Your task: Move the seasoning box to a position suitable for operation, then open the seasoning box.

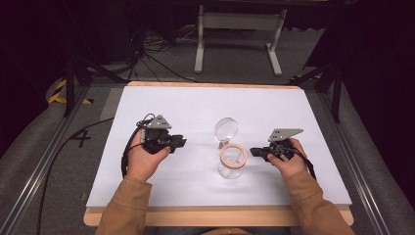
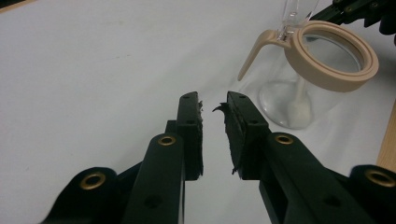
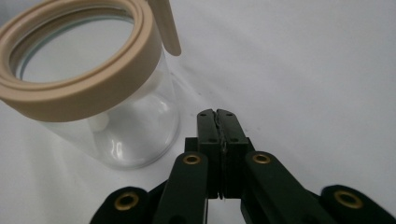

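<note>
The left gripper (image 1: 180,142) had its jaws a little apart with nothing between them; the right gripper (image 1: 254,152) had its jaws pressed together, empty, its tips just beside the glass jar (image 1: 230,165). The jar stood upright near the middle of the white sheet (image 1: 166,105), long axis vertical, mouth up, beige collar (image 2: 332,58) around the rim. Its clear round lid (image 1: 226,129) stood open behind it. Bare sheet lay wide on all sides, the table's near wooden edge (image 1: 215,215) well apart.

A white sheet (image 1: 161,103) covers a wooden table (image 1: 215,217); behind stands a grey metal frame (image 1: 240,22).
</note>
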Tool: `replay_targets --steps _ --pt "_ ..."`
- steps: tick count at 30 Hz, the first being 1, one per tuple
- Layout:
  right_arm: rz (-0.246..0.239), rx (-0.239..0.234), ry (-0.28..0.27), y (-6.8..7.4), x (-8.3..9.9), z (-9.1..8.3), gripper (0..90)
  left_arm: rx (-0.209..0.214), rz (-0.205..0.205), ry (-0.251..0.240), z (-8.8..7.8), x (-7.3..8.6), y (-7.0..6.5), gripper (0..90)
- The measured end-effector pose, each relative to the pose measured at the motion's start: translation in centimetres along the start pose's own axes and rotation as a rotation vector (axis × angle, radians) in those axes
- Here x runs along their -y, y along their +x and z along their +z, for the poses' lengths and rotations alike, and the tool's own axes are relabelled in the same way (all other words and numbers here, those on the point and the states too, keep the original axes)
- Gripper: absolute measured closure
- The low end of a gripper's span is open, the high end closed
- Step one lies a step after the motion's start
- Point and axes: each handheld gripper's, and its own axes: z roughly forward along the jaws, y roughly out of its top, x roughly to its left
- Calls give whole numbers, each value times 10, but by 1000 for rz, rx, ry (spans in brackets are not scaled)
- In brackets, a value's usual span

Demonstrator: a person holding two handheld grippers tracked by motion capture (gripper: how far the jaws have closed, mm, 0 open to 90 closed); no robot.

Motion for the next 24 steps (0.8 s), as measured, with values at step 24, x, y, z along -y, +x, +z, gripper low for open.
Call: replay_targets --steps 24 --pt "-34 -44 66 26 13 18 900 36 23 -9 7 -12 2 743"
